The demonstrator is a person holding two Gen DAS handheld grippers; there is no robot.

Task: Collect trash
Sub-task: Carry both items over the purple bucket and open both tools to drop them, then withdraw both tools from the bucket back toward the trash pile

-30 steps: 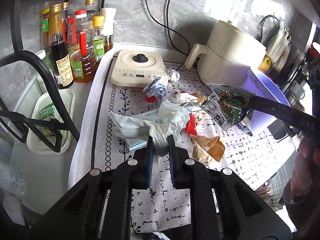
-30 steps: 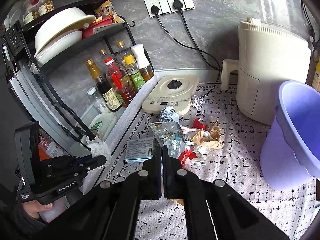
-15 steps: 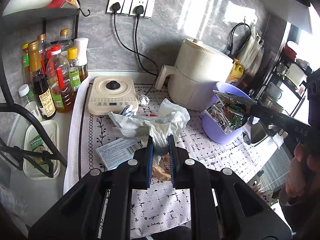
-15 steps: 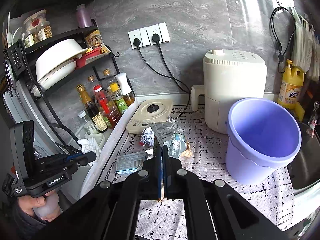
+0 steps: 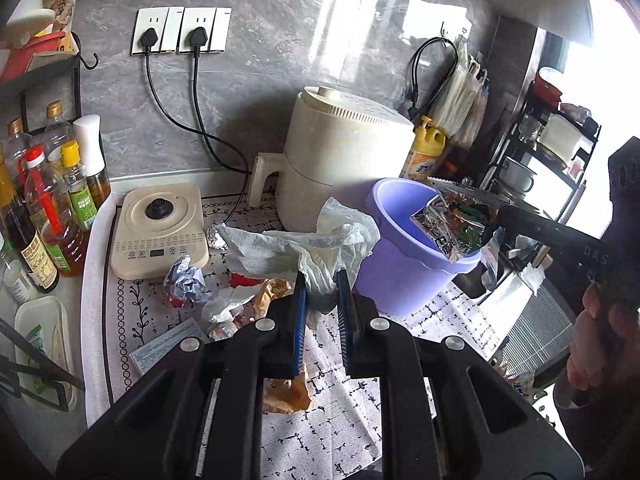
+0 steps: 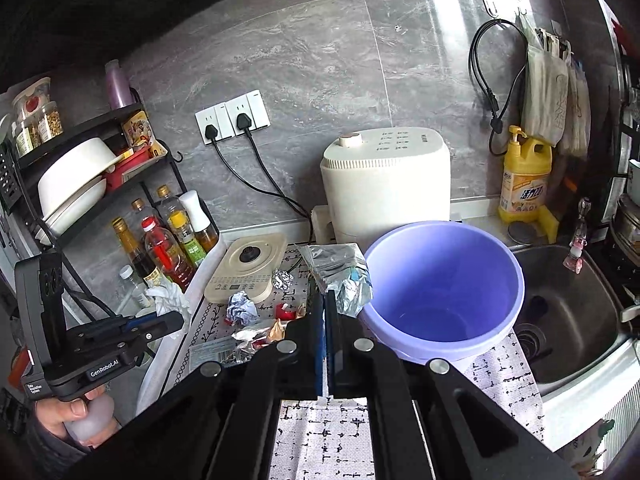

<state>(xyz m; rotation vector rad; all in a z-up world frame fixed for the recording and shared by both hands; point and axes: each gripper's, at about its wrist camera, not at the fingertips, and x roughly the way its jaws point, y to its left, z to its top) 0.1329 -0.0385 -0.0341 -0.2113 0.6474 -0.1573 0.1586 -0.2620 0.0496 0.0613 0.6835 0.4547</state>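
My left gripper (image 5: 322,292) is shut on a crumpled white plastic bag (image 5: 316,246), held up above the patterned mat (image 5: 328,436). In the right wrist view this left gripper (image 6: 176,320) hangs at the left with the white bag (image 6: 168,298) in it. My right gripper (image 6: 324,300) is shut on a silver foil snack packet (image 6: 340,272). That packet (image 5: 456,226) hangs over the rim of the purple bucket (image 5: 396,276). Loose trash lies on the mat: a crumpled paper ball (image 5: 186,280), a foil ball (image 5: 218,238) and a brown wrapper (image 5: 282,394).
A cream induction plate (image 5: 160,232) and a white appliance (image 5: 344,168) stand behind the trash, with cords to the wall sockets. Sauce bottles (image 5: 48,216) line the left. A steel sink (image 6: 568,316) lies right of the bucket (image 6: 440,268), with a yellow soap bottle (image 6: 524,184) behind.
Both grippers have risen and swung right with their trash. The purple bucket has come fully into view, and the foil packet now hangs over its rim.
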